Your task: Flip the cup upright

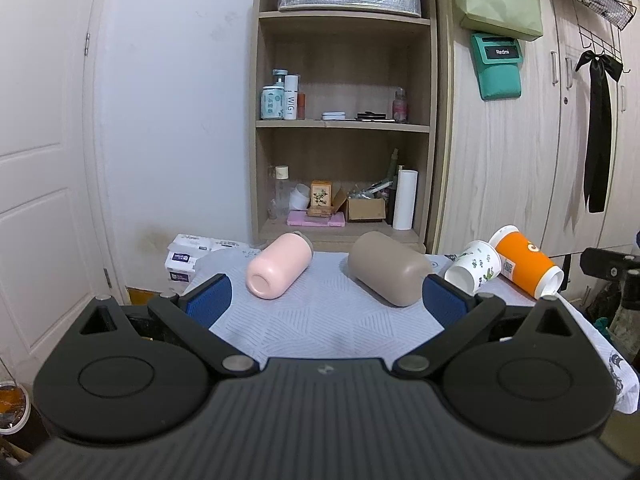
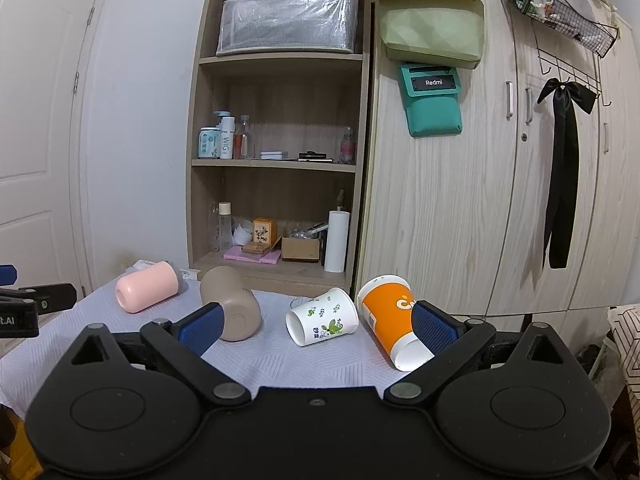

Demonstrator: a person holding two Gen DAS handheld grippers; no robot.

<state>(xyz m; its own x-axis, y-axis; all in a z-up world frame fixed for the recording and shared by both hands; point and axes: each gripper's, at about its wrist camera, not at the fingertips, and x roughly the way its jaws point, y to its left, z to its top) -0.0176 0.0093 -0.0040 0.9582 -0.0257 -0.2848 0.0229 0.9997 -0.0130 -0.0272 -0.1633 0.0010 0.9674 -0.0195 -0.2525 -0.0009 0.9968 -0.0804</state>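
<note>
Several cups lie on their sides on a table with a pale patterned cloth [image 1: 320, 320]. From left to right: a pink cup [image 1: 278, 266] [image 2: 146, 286], a taupe cup [image 1: 388, 268] [image 2: 232, 304], a white floral paper cup [image 1: 474, 266] [image 2: 322, 317] and an orange paper cup [image 1: 528, 264] [image 2: 390, 318]. My left gripper [image 1: 326, 296] is open and empty, in front of the pink and taupe cups. My right gripper [image 2: 318, 326] is open and empty, in front of the floral cup, its right pad next to the orange cup.
A wooden shelf unit [image 1: 344, 120] with bottles and boxes stands behind the table. A wardrobe [image 2: 480, 200] with a hanging black ribbon [image 2: 564, 176] is to the right. A white door [image 1: 44, 160] is at left. Tissue packs [image 1: 184, 258] lie at the table's far left corner.
</note>
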